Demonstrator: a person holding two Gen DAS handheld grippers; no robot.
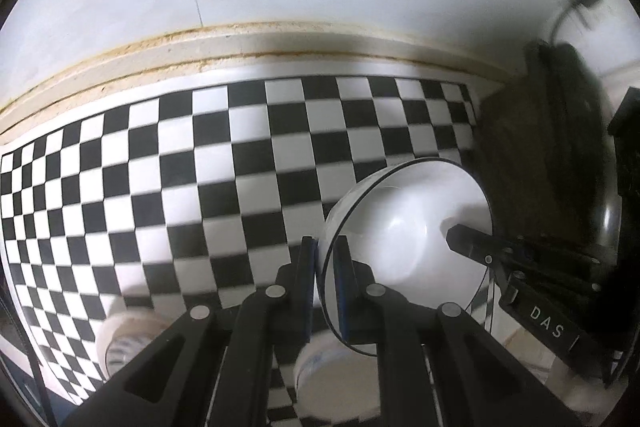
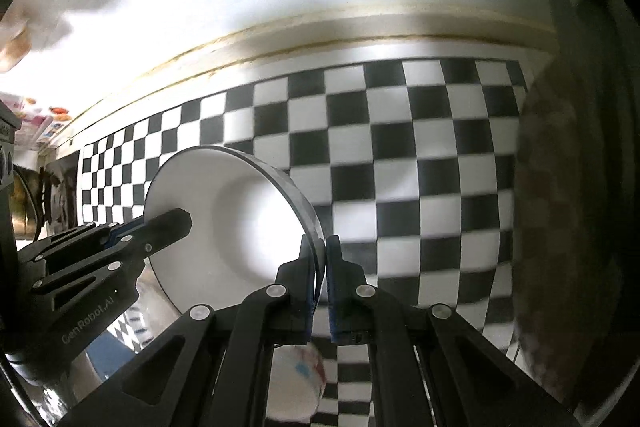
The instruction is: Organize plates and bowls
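A white bowl (image 1: 404, 239) with a thin dark rim line is held tilted on its side above the checkered mat (image 1: 200, 167) that covers the bench (image 1: 132, 67), its opening turned toward both cameras. The bowl is gripped at two opposite points of its rim.

The left gripper (image 1: 326, 287) is closed on the near rim: one finger is pressed against the outer wall and the other against the inner wall, so the gap is narrow. In the left wrist view, the right gripper (image 1: 460, 239) is seen reaching into the bowl from the far side.

The right gripper (image 2: 322, 283) is likewise clamped on the rim (image 2: 316, 227), with the fingers nearly together and the thin wall pinched between the pads. In the right wrist view, the left gripper (image 2: 176, 223) is seen on the opposite rim.

Under the bowl, near the front edge of the bench, two white cups (image 1: 328, 375) are partly visible, blurred. A dark object (image 1: 560, 147) stands at the right edge of the mat.
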